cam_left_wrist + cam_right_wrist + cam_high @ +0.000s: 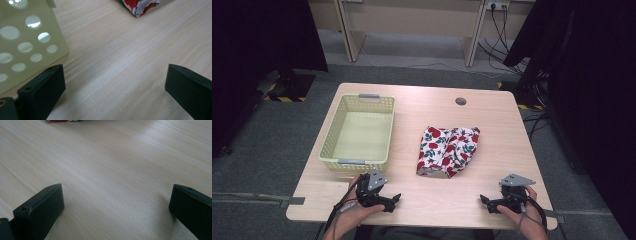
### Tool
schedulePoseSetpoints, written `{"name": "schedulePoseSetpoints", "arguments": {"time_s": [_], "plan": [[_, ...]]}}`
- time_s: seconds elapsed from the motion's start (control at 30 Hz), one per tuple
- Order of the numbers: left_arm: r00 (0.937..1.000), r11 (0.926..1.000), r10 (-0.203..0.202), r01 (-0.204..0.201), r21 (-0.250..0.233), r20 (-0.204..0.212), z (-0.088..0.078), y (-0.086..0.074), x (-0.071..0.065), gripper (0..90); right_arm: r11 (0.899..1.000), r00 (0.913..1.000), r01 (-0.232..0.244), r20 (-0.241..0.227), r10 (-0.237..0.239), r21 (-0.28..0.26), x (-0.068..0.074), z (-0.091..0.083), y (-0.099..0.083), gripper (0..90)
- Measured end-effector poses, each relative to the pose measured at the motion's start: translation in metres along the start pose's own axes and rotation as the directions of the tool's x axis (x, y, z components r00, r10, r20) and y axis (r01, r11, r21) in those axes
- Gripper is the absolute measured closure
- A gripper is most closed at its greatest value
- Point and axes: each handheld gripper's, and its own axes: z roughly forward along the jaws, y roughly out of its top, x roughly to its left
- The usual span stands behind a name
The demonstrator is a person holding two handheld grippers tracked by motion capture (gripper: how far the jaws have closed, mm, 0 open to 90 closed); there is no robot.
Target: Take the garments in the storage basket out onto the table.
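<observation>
Between the basket (358, 131) and right gripper (486, 202) lies the floral cloth (448, 150), unobstructed.

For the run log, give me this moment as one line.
left gripper: open, empty | right gripper: open, empty | floral cloth: untouched on table | basket: empty

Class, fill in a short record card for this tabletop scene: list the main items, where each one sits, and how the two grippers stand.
Surface: wooden table
Basket: pale yellow, empty, left half of table
Cloth: folded, red flower print, centre of table, right of basket
Left gripper: open, resting near front edge, close to the basket
Right gripper: open, resting near front edge, holding nothing
</observation>
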Motion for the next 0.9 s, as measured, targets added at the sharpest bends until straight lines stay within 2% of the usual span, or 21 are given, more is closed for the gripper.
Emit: {"name": "schedulePoseSetpoints", "arguments": {"time_s": [0.1,0.23,0.33,0.9], "plan": [[0.9999,0.9995,0.000,0.000,0.033,-0.015,-0.001,-0.002,0.001,2.1,1.000,1.0000,0.000,0.000,0.000,0.000,0.000,0.000,0.000,0.3],[1.0000,0.9993,-0.001,0.001,0.038,-0.006,-0.003,-0.005,0.000,1.9,1.000,1.0000,0.000,0.000,0.000,0.000,0.000,0.000,0.000,0.3],[0.9999,0.9993,-0.015,0.015,0.034,0.007,-0.004,-0.007,-0.001,1.5,1.000,1.0000,0.000,0.000,0.000,0.000,0.000,0.000,0.000,0.3],[0.9992,0.9993,-0.037,0.037,0.008,-0.012,-0.014,-0.020,-0.001,0.0,1.000,1.0000,0.000,0.000,0.000,0.000,0.000,0.000,0.000,0.3]]}}
